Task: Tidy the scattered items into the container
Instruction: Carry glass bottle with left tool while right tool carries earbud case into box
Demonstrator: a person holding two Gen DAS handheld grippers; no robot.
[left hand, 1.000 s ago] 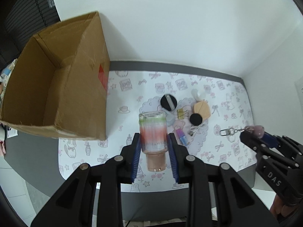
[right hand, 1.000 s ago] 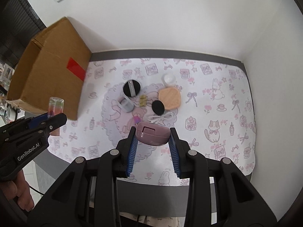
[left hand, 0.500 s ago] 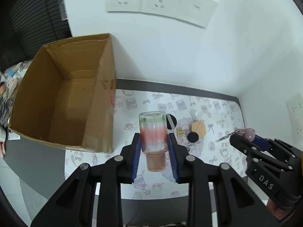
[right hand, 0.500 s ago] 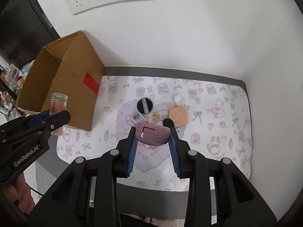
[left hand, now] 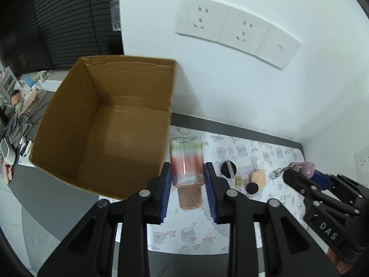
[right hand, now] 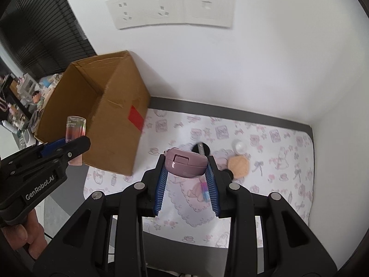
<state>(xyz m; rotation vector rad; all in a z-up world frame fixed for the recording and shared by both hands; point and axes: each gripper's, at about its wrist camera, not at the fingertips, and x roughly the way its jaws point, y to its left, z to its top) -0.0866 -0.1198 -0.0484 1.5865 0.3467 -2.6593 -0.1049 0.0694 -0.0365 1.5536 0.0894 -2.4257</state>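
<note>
My left gripper (left hand: 187,175) is shut on a clear bottle (left hand: 186,161) with pink and green bands, held high beside the right wall of the open cardboard box (left hand: 101,124). The box looks empty inside. My right gripper (right hand: 186,168) is shut on a mauve pouch (right hand: 185,163) with a keychain, held above the patterned mat (right hand: 265,152). On the mat lie a black puff (left hand: 228,168), an orange sponge (left hand: 258,176), a small black sponge (left hand: 251,187), a yellow clip (left hand: 239,180) and a white cap (right hand: 239,146). The left gripper also shows in the right wrist view (right hand: 69,147).
The box (right hand: 99,115) stands at the table's left end against the white wall with sockets (left hand: 237,30). A small pink-blue tube (right hand: 204,189) lies on the mat under my right gripper. Cluttered shelves (left hand: 16,97) lie beyond the box on the left.
Both grippers have risen and tilted up with their loads. The left gripper with the bottle has moved closer to the box opening; the items on the mat look smaller and farther.
</note>
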